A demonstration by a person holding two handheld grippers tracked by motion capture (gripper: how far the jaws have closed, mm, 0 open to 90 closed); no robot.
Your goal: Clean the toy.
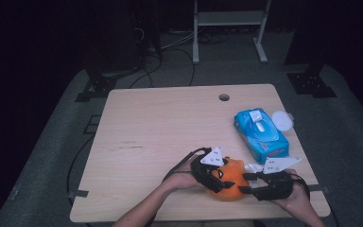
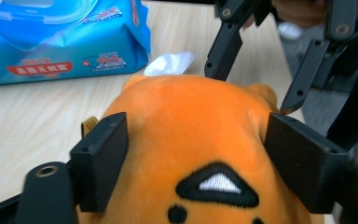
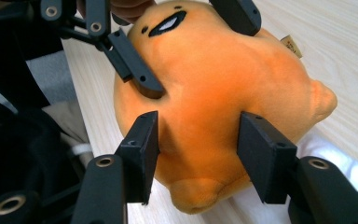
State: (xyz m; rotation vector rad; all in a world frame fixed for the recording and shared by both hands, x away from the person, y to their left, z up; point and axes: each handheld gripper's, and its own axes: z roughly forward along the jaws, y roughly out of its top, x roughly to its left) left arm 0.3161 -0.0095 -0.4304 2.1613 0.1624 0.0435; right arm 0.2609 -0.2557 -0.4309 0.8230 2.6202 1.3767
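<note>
Entered at the left of the near table (image 1: 160,123) edge: left gripper (image 1: 221,179), pointed rightward, jaws set either side of the face end of the orange plush toy (image 1: 234,176), pads pressed into the pile and so judged clenched on it. Recorded next, at the middle: said plush toy, resting on the table close to the near edge, long axis laid roughly across from one tool to the other, face with black mouth toward the left gripper, rounded base toward the right. Noted a crumpled white tissue (image 1: 253,167) just beyond the toy, touching or nearly so. Entered at the right: right gripper (image 3: 198,140), pointed leftward, jaws straddled wide about the base end, pads just beside the fur with no dent to be made out, hence judged released. Listed farther right and back: blue wipes pack (image 1: 261,135), apart from the toy. Judged both tools equally near, hold lying with the left alone; any lift or turn therefore expected to hinge on that face-end grip.
</note>
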